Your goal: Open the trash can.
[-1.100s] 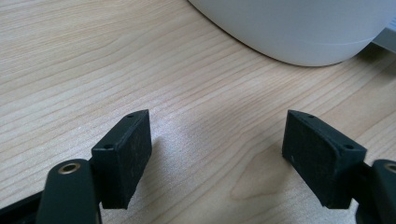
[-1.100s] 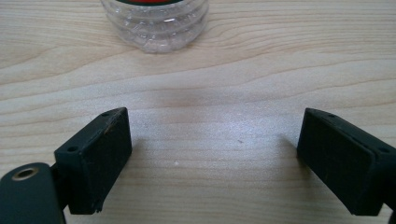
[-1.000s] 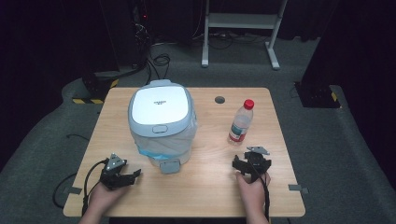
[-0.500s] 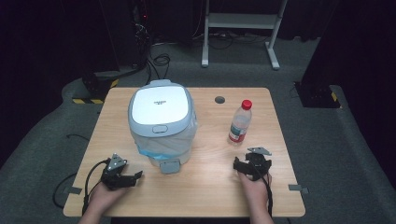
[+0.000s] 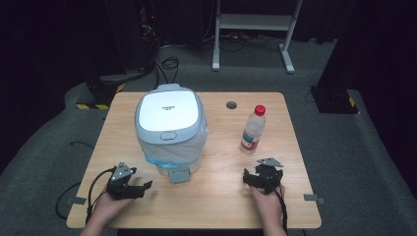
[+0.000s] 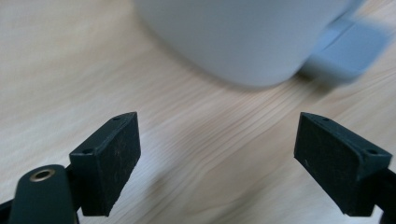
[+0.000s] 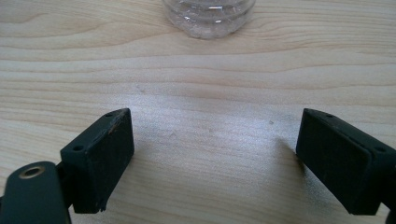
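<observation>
Low in the high view, on a pale wood-grain table (image 5: pixel 221 196), the left gripper (image 5: pixel 140 187) has just spread its jaws, nothing between its matte black pads. The right gripper (image 5: pixel 263 178) is likewise released. A rounded white bin (image 5: pixel 169 128) stands centre-left; a clear ribbed bottle (image 5: pixel 252 129), red-capped, centre-right.

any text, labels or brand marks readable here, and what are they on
None can be read.
Small dark mark on the white lid of the bin: too small and blurred to read.
Red and white label on the bottle: printing too small to read.
Yellow and black hazard stripes on the floor beyond the table: a warning pattern, no words.
</observation>
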`<state>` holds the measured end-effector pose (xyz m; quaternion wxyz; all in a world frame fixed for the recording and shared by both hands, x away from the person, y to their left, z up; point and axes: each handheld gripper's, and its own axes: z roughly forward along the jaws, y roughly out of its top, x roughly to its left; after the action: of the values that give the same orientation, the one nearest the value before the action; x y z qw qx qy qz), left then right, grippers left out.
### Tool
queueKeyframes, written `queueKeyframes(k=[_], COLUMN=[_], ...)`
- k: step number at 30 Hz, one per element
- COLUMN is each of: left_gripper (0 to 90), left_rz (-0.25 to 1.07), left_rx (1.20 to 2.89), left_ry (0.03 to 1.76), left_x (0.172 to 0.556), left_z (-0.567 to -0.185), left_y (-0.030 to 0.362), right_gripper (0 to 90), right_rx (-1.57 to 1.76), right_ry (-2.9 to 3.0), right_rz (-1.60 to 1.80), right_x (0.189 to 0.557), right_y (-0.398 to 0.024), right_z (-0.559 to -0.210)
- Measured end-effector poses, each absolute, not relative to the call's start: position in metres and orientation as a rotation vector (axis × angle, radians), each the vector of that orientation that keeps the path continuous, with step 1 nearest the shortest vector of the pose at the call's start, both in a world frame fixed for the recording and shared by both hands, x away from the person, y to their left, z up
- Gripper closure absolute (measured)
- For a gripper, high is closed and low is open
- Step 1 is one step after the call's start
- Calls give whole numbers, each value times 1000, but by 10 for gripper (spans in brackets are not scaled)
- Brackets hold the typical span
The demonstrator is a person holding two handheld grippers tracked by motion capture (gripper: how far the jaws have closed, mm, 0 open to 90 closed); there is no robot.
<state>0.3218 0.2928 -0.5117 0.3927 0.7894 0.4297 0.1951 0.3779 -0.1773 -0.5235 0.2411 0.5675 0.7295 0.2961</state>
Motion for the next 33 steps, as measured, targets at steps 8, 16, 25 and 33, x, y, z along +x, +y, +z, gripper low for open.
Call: queueKeyframes(k=[8, 16, 25, 33], left_gripper=[149, 151, 205, 543], left_rz=[481, 437, 359, 424], left_rx=[1807, 1798, 1936, 1944], left_ry=[991, 875, 816, 809], left_x=[307, 299, 299, 301], left_z=[-495, -480, -480, -486], left_y=[288, 264, 222, 200], right_gripper=[112, 114, 114, 114], right_rx=[1549, 1545, 1540, 1537], right_ry=[2007, 2009, 2013, 2018], right_rz=[815, 817, 818, 820], right_x=[378, 378, 378, 377], right_y=[-176, -177, -177, -177], right_z=[-525, -525, -525, -525])
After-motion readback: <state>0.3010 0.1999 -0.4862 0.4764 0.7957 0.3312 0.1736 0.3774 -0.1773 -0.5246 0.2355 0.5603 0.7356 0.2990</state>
